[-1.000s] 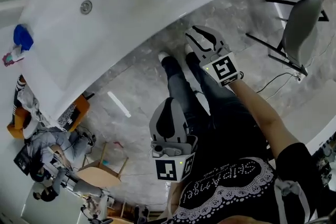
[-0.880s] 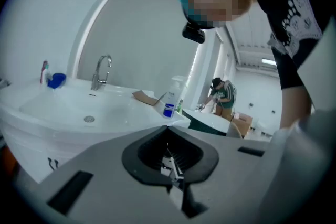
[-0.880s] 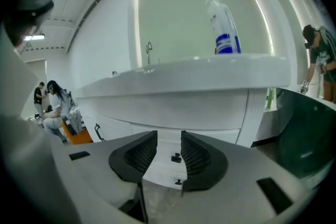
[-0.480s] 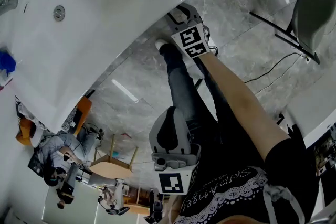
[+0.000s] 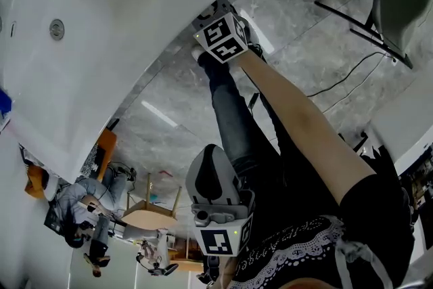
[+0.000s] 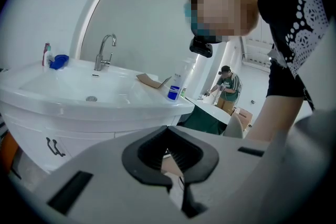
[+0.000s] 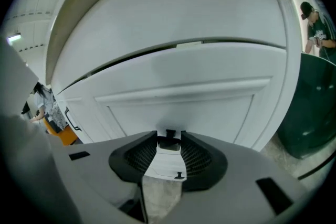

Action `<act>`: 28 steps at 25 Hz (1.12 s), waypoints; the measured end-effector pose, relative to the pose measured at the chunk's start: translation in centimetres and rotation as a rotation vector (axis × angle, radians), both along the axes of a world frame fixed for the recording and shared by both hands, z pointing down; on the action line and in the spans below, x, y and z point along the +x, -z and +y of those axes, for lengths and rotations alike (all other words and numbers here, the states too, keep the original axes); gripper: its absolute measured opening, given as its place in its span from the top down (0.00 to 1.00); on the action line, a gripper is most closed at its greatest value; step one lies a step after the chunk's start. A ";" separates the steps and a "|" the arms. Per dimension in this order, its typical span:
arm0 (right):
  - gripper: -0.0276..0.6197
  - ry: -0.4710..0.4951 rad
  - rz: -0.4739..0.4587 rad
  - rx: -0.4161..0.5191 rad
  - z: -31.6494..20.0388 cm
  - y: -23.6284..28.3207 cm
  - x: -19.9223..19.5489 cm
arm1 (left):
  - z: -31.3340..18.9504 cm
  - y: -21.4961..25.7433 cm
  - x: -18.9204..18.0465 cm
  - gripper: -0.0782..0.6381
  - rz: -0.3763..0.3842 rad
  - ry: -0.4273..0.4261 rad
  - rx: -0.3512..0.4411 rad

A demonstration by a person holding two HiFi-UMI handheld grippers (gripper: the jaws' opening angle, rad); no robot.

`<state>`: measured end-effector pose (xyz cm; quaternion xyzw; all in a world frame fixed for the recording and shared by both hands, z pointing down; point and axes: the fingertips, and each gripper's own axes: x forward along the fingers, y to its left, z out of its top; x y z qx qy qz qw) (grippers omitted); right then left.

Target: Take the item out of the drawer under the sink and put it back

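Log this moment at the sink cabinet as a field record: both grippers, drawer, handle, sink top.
right gripper: jaws open, just been opening; low against the cabinet
handle: dark, in the gap at the right jaws' tips, not gripped
drawer front: white, closed
left gripper: jaws shut, nothing between them; held back near the person's body
sink: white basin above the drawer front
on sink top: faucet, blue-labelled bottle
item: not in view

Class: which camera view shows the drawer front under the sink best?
The right gripper view: the white drawer front fills it, its black handle between the open jaws. The left gripper view catches only the cabinet edge under the basin; in the head view the basin hides it.
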<state>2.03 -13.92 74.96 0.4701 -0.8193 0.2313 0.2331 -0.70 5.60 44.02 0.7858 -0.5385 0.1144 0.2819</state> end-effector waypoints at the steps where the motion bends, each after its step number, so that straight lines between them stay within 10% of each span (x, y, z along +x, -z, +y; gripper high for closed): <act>1: 0.75 -0.005 -0.001 -0.008 -0.2 0.0 0.0 | 0.0 0.0 0.1 0.88 -0.001 0.001 0.000; 28: 0.76 0.087 -0.020 -0.036 11.1 -0.2 3.5 | -0.1 0.5 1.2 0.89 0.001 -0.010 0.022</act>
